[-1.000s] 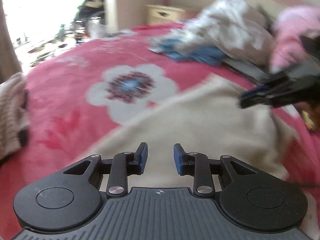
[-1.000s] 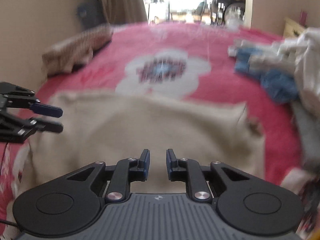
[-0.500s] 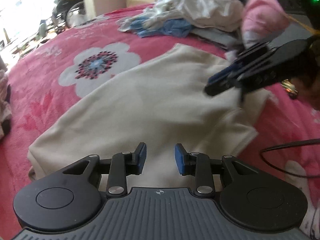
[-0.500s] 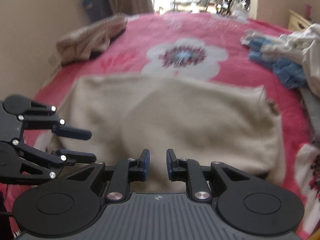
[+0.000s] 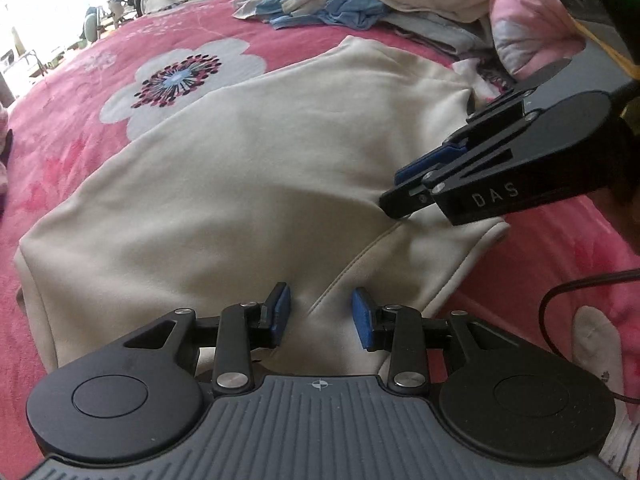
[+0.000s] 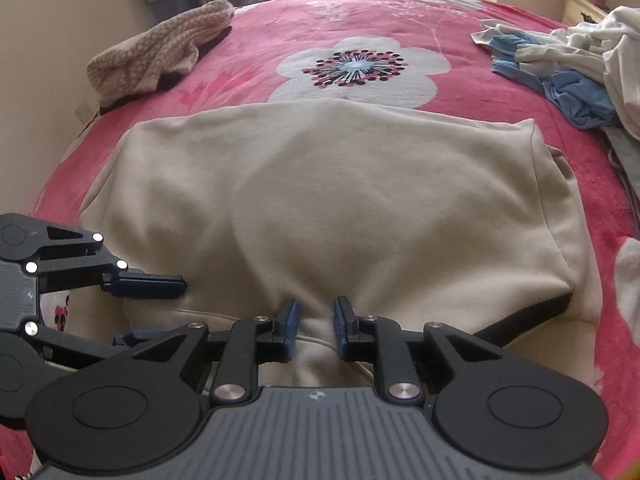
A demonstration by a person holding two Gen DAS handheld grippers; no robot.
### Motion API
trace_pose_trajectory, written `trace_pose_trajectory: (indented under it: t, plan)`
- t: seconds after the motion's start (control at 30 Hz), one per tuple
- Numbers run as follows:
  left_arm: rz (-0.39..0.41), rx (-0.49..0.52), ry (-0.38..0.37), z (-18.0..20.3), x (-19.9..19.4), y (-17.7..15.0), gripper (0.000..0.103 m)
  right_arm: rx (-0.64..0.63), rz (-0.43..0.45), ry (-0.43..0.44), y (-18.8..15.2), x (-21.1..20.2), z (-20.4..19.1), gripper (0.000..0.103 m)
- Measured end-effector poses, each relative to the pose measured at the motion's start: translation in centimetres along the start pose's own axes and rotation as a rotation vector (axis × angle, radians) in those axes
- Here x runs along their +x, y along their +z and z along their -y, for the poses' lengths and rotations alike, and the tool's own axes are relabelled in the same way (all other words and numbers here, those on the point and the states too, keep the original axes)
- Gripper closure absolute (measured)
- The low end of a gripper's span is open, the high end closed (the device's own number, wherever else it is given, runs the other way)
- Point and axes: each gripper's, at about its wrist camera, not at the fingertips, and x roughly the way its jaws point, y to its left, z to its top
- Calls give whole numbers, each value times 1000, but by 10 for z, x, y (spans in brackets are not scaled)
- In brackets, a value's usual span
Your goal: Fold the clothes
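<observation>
Cream, fleecy sweatshirt (image 6: 320, 200) lay spread flat on a bed under a plush pink blanket (image 5: 80, 128) printed with a white flower. Both grippers hovered at its near hem. The left gripper (image 5: 320, 314), whose jaws had just been opening, stood apart over a stitched seam, gripping nothing. The right gripper (image 6: 314, 326) was slightly apart, cloth bulging between its pads but not visibly pinched. A good fold likely needed both to clamp the thick ribbed hem evenly before lifting. Crumpled clothes (image 6: 580, 64) sat well apart.
</observation>
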Motion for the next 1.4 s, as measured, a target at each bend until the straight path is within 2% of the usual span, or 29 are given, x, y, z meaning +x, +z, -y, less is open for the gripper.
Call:
trace_pose_trajectory:
  t: [0.33,0.8,1.13,1.4]
  plan:
    - [-7,-37,18,3,-4,-2,67,29,2,7,-1,-1,2,80]
    - [-25,-141,8,-1,-7,0,65,36,-7,4,0,-2,1,79]
    - [-20,-141,7,-1,-7,0,63,2,-7,-15,-1,-2,-4,78]
    - [-12,-131,6,-1,-7,-2,61,-81,1,-62,-5,-3,-16,78]
